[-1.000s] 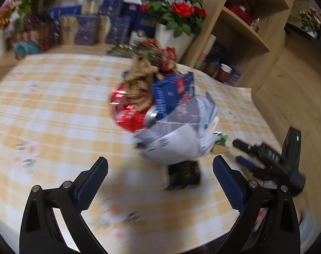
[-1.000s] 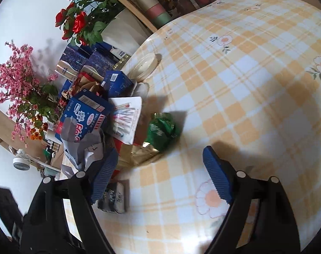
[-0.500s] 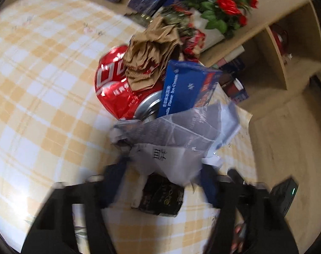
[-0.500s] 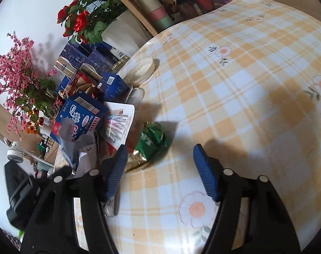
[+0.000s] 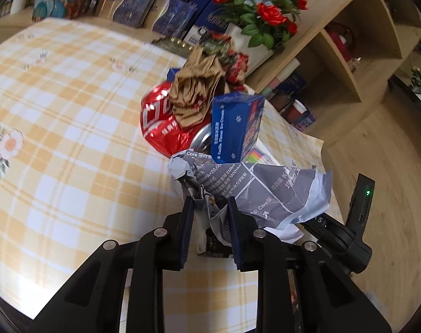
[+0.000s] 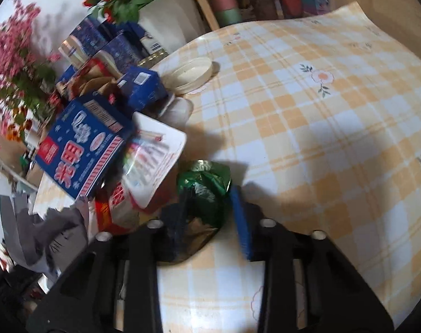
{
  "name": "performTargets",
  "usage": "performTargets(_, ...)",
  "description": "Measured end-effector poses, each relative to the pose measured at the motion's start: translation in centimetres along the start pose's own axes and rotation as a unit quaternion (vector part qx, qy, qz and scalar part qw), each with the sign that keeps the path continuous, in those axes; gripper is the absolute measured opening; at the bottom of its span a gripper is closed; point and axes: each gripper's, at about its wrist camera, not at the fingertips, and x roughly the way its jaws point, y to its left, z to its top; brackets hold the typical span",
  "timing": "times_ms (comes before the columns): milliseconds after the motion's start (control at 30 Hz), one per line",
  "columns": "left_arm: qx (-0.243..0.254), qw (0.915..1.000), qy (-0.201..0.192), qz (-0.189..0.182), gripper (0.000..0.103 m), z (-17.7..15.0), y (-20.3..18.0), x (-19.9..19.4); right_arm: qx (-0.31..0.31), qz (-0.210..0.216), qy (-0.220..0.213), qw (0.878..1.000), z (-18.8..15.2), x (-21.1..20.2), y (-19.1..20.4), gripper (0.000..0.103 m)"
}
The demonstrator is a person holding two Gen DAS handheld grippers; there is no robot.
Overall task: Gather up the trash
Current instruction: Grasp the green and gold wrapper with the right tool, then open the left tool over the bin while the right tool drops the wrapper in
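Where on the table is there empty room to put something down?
Bare checked cloth lies left of the red can, and more right of the green wrapper. The pile around the blue box is crowded.

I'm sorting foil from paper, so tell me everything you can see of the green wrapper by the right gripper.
The green wrapper is a crumpled, shiny foil-like packet, dark green with pale markings and a dull golden underside at its near end. It lies on the checked tablecloth at the edge of the trash pile, beside a white printed card. The right gripper has just closed on it, pads pressing both sides.
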Motion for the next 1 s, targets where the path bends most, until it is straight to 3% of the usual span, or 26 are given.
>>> performTargets(333,0.065,0.9975,-0.026,0.010,0.023,-0.5,-0.8,-5.7,0.010,0.058,-0.028,0.998,-2.7,-5.8,0.5,0.015)
performTargets(667,0.125,0.9907,-0.029,0.044,0.023,-5.0,-0.6,-11.8,-0.002,0.117,-0.043,0.992,-7.9,-12.5,2.2,0.014)
performTargets(800,0.149,0.9873,-0.019,0.054,0.023,-8.5,0.2,-13.9,-0.032,0.131,-0.021,0.991,-12.0,-14.3,2.6,0.014)
performTargets(1000,0.140,0.9882,-0.022,0.059,0.023,-12.9,2.2,-16.2,-0.043,0.126,0.034,0.991,-18.2,-14.4,2.7,0.014)
